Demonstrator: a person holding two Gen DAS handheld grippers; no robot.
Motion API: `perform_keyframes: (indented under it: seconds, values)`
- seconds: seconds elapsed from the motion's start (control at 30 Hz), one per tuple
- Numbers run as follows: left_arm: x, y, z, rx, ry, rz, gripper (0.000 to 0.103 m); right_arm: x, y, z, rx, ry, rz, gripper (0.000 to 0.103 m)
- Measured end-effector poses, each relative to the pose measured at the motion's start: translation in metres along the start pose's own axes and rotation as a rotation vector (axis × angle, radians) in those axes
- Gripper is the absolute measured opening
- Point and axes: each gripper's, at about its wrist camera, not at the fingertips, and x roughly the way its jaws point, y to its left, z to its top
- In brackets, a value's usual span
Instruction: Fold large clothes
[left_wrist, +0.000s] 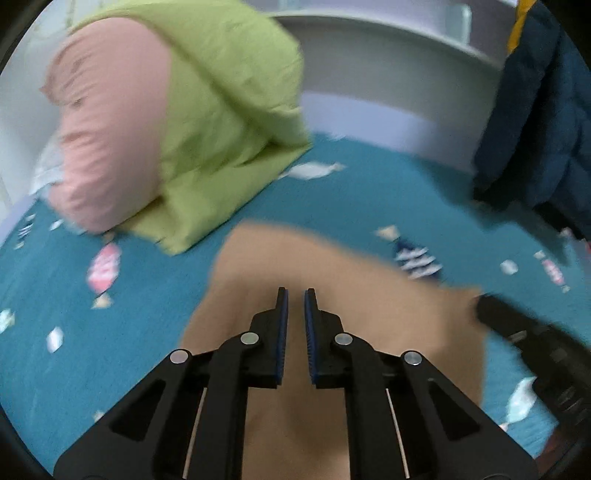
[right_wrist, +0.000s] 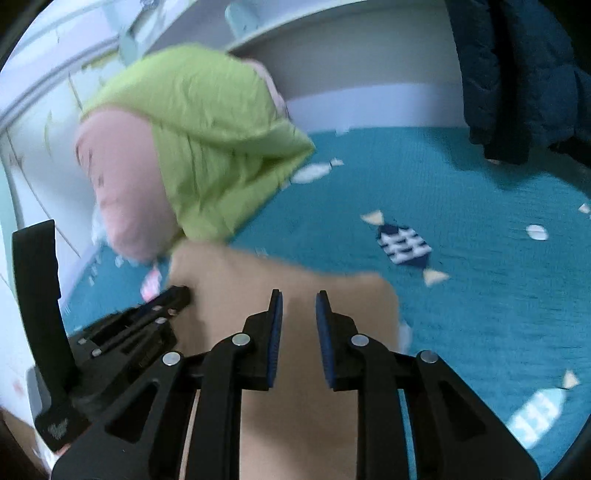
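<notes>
Six entries, all on or above one bed:

- Teal woven bed cover (right_wrist: 461, 295), printed with white, pink and navy sweet and fish shapes; it spreads over the whole bed.
- Plain tan cloth garment (left_wrist: 295, 258), soft and unpatterned, blurred in both views; it sits at the near edge of the bed, about midway along it, under and ahead of both sets of fingers. Its far hem lies on the teal cover, just short of the quilt.
- Left gripper (left_wrist: 295, 295), black with blue pads; jaws drawn almost together, only a thin slit between the pads, over the tan garment's left part. Cannot tell whether a fold is pinched.
- Right gripper (right_wrist: 299, 295), same make; pads stand clearly apart with tan cloth visible through the gap, over the garment's right part. No grip on the cloth can be made out.
- Lime-green quilt rolled around a pale pink lining (left_wrist: 221, 129); a bulky bundle at the far left corner of the bed.
- Dark blue padded jacket (left_wrist: 535, 129); hangs or leans at the far right edge.
- White curved board (left_wrist: 388, 66); runs along the far edge, behind the quilt and jacket.
</notes>
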Motion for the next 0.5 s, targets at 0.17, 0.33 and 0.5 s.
perform_keyframes:
  seconds: [0.17, 0.33, 0.5]
  values:
    - [0.066, -0.005, 0.006, 0.015, 0.122, -0.022, 0.002, 0.043, -0.013, -0.020, -0.059, 0.099, -0.078, 0.012]
    - [0.045, 0.028, -0.009, 0.000, 0.043, -0.041, 0.003, -0.002, -0.029, -0.042, -0.121, 0.063, -0.069, 0.007]
    - [0.037, 0.091, -0.031, -0.077, 0.129, 0.187, 0.002, -0.034, -0.030, -0.069, -0.152, 0.061, -0.052, 0.010]
